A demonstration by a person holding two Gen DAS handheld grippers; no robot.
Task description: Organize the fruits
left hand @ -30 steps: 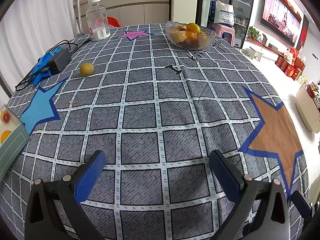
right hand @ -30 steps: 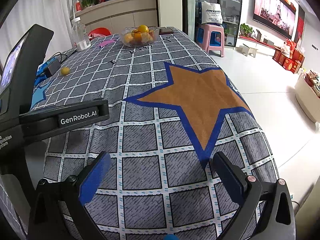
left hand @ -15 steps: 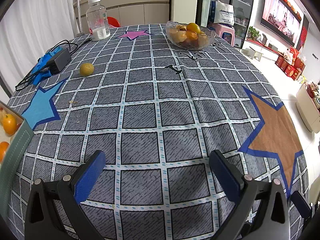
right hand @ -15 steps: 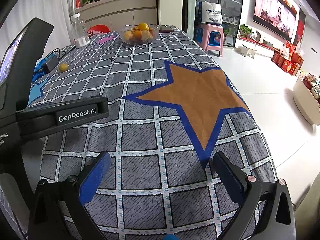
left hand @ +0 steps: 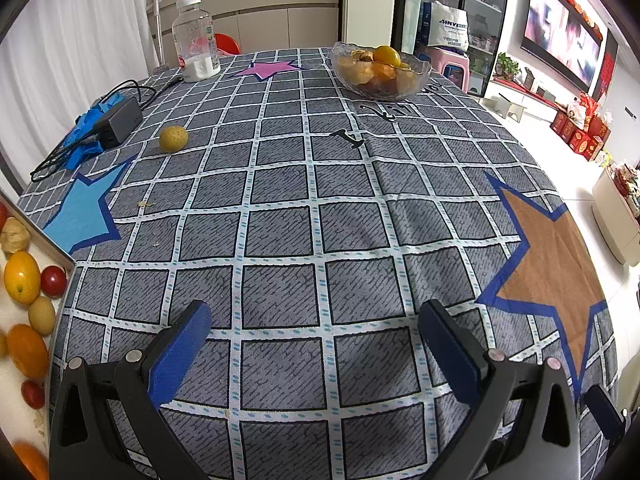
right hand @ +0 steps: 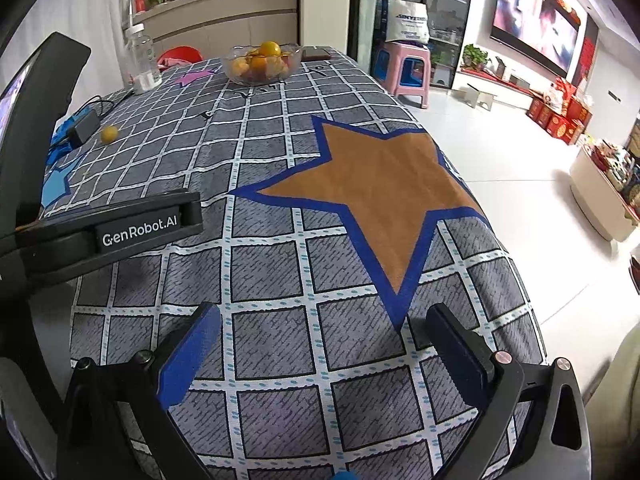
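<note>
At the far left edge of the left wrist view sat the box [left hand: 48,246] of mixed fruit, cut off by the frame. You could count about nine pieces showing: three or four orange citrus, the topmost [left hand: 21,277] clear, three small red ones such as the cherry tomato [left hand: 53,280], and two pale ones. More may have lain out of sight, so that count was a floor.

Right of it, in the upper left of the frame, one loose yellow fruit [left hand: 173,138] lay alone on the surface [left hand: 280,236], near the black power adapter [left hand: 118,121] and its cable. I judge that was your main hazard: reaching for the round fruit could nudge it into a roll toward the cable or the edge, or snag the cord.

Further right at the top stood one plastic bottle [left hand: 195,40], then one glass bowl [left hand: 381,69] heaped with fruit. Dropping a piece on that heap could send others spilling, and a knock could tip the bottle.

Your left tool [left hand: 316,330] was spread wide and held nothing, low over the near cloth. Your right tool [right hand: 322,330] was likewise wide apart and empty, near the brown star [right hand: 376,196] by the surface's right edge, well apart from every fruit. The two tools sat close together, so I judge a crossing reach could clash them.
</note>
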